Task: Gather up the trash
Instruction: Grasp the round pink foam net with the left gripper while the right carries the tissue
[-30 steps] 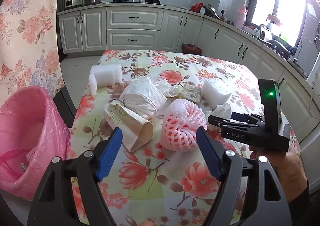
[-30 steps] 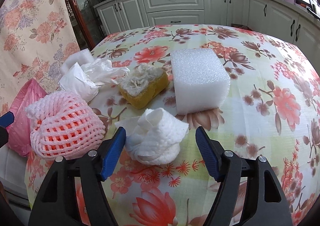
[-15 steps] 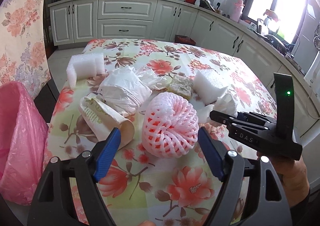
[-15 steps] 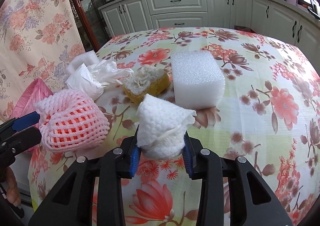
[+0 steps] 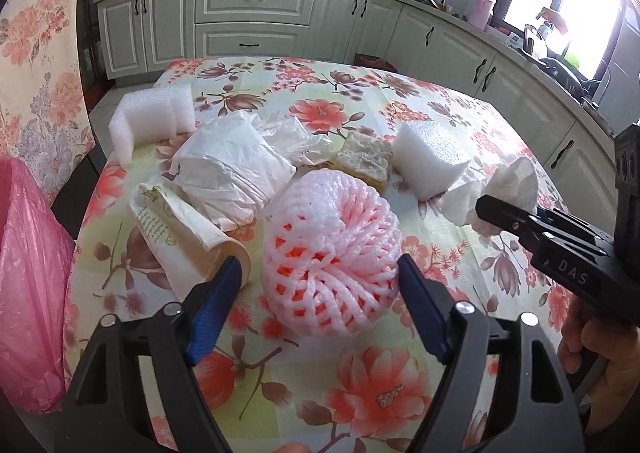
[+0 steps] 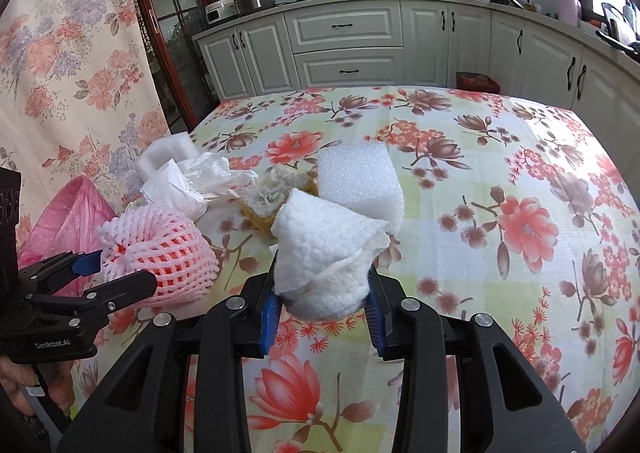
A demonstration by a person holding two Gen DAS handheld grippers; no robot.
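A pink foam fruit net [image 5: 328, 237] lies on the flowered table [image 5: 360, 381]. My left gripper [image 5: 318, 265] straddles it with its jaws closing. The right pad is at the net's edge, while the left pad stands a little off it. From the right wrist view the left gripper [image 6: 120, 271] shows at the net [image 6: 160, 249]. My right gripper [image 6: 322, 289] is shut on a crumpled white paper wad [image 6: 324, 249], held just above the cloth. That wad [image 5: 516, 181] also shows at the right. A pink trash bag [image 5: 28, 253] hangs off the table's left edge.
Behind the net lie a tipped paper cup [image 5: 180, 229], a white plastic bag [image 5: 232, 169], a yellow sponge piece [image 5: 364, 161], a white foam block [image 5: 430, 157] and an L-shaped foam piece [image 5: 148, 117]. Kitchen cabinets [image 5: 248, 25] stand beyond the table.
My right gripper shut on the white wad and raised it off the cloth. My left gripper came forward and down until its fingers flank the pink net.
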